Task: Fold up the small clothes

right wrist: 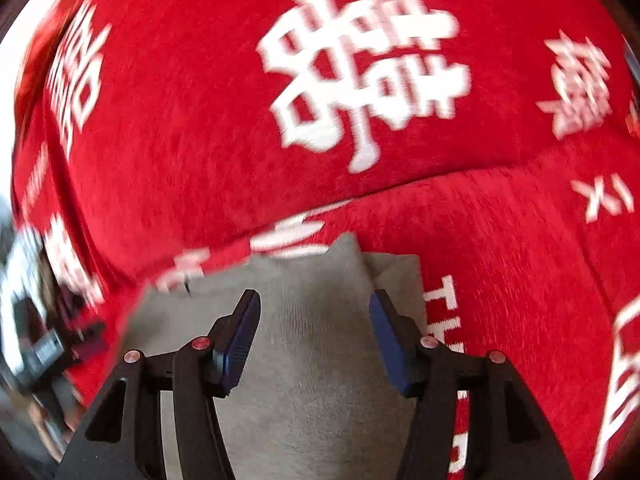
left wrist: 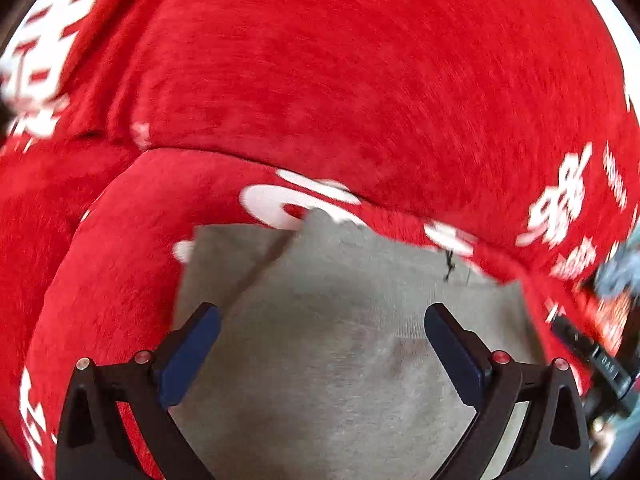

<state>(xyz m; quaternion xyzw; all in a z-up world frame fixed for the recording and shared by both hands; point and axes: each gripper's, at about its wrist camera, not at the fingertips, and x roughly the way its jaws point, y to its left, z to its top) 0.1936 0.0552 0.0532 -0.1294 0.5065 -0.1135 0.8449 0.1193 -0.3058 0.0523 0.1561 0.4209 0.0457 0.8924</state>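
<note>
Both tongs hang parted over the grey garment (left wrist: 320, 340), and neither grips anything. The left tongs (left wrist: 322, 316) stand spread wide, blue pads clear of the cloth on either side. The right tongs (right wrist: 315, 308) are parted less, with bare grey knit showing between the pads and nothing pinched.

The garment lies flat on the red blanket (left wrist: 340, 80) printed with white characters, right below both tools. I cannot tell what sits beneath the blanket.

To my eye a fold has just been laid and let go: one layer sits over another, its slanted edge running up toward a small peak at the far side. The next move calls for picking a fresh edge or corner, closing on it cleanly, and carrying it across without dragging the lower layer.

Its long axis seems to run away from the tools toward the far edge, though the near end is cut off from view, so I would not swear to it.
</note>
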